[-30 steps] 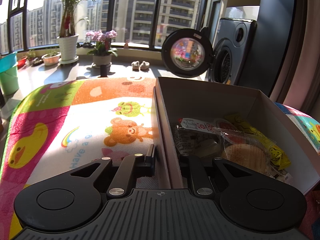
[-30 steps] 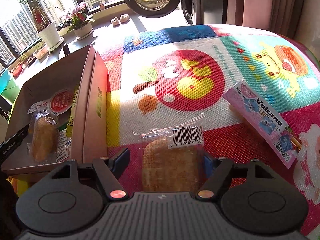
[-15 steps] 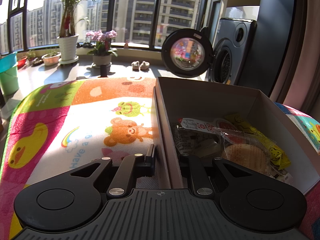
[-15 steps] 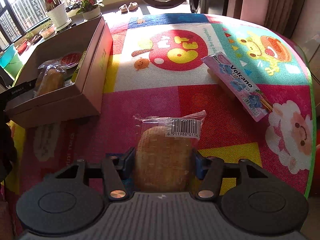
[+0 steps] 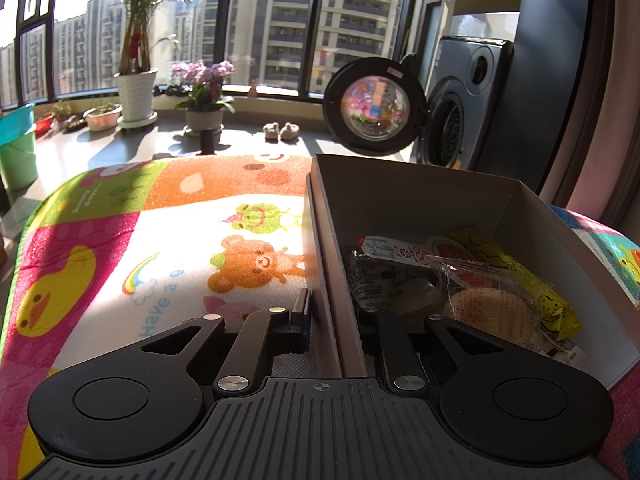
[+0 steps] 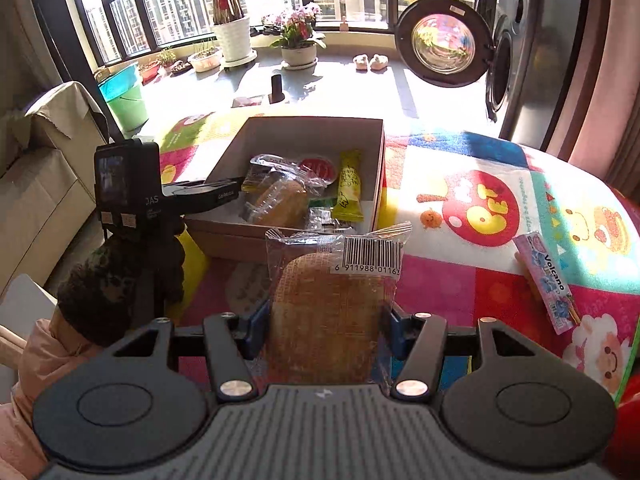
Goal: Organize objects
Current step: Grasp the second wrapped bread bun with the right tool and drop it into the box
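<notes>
In the right wrist view, at the left edge of the frame, a person's gloved hand (image 6: 120, 280) holds the left gripper (image 6: 236, 192), whose black fingers reach to the near-left wall of the cardboard box (image 6: 312, 128) at the centre. The left wrist view shows it closely: the left gripper (image 5: 332, 312) is clenched on the box (image 5: 420, 196) wall, one finger outside it over the play mat (image 5: 160, 240) and the other inside, low in the middle of the frame. Inside the box, to the right of that wall, lie a wrapped round cake (image 5: 492, 312), a white sachet with red print (image 5: 400, 250) and a yellow snack bar (image 5: 516, 276) along the right side.

In the right wrist view, the lower centre holds the right gripper (image 6: 326, 324), grasping a wrapped bread slice (image 6: 328, 312) in clear film with a barcode label (image 6: 372, 256) at its upper right; the blue pads press on both sides of the packet. Its jaws have just been closing on the packet between them. The packet hangs in front of the box's near edge in the picture, above the mat. Further right, a pink Volcano pack (image 6: 548, 280) lies on the mat (image 6: 500, 288) near the right edge of the frame, well apart from the box. In the upper right stands a washing machine (image 6: 516, 52) with its round door (image 6: 442, 42) swung open.
</notes>
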Available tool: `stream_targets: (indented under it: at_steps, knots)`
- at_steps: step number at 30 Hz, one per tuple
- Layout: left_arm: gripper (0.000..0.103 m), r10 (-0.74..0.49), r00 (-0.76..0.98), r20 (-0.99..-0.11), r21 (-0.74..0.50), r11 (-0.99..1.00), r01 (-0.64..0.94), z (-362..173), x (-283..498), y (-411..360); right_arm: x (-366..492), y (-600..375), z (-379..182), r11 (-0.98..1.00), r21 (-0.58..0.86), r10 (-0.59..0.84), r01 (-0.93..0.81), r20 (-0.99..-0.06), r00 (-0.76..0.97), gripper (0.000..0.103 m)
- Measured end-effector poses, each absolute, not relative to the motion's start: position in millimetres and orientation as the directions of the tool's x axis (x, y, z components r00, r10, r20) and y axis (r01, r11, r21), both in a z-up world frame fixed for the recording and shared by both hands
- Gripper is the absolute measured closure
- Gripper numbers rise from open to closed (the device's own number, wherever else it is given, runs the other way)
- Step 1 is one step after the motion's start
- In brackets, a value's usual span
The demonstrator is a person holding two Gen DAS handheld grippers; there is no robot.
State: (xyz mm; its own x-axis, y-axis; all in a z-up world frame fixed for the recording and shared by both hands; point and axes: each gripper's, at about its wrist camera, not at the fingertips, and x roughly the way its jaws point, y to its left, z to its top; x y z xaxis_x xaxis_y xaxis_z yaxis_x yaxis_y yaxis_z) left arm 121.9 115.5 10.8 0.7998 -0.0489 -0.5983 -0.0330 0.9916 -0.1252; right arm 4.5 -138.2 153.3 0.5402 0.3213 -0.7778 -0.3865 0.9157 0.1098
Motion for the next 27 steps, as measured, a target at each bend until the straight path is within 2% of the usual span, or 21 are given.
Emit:
stream_targets:
  at_steps: [6,14,19,21,22,27]
  knots:
    - [0.088,-0.05,0.8,-0.599,-0.126,0.991,-0.033,11,122,116,67,-86,183,0.897,0.055,0.345,-0.438,-0.708,0.617,0.047]
    - [0.087,-0.052,0.799,-0.599,-0.127,0.991,-0.031,11,121,115,155,-15,128,0.878,-0.157,0.218,-0.452,-0.71,0.67,0.047]
    - [0.087,-0.052,0.799,-0.599,-0.128,0.991,-0.031,11,121,115,179,-1,108,0.881,-0.15,0.214,-0.448,-0.719,0.661,0.046]
    - [0.087,-0.052,0.799,-0.599,-0.128,0.991,-0.031,11,121,115,184,-1,105,0.884,-0.129,0.223,-0.45,-0.729,0.647,0.033]
    - [0.087,-0.052,0.799,-0.599,-0.128,0.991,-0.031,11,121,115,183,-2,105,0.887,-0.121,0.227,-0.445,-0.726,0.649,0.023]
    - [0.087,-0.052,0.799,-0.599,-0.128,0.991,-0.032,11,121,114,172,-19,111,0.891,-0.127,0.227,-0.436,-0.706,0.67,0.021]
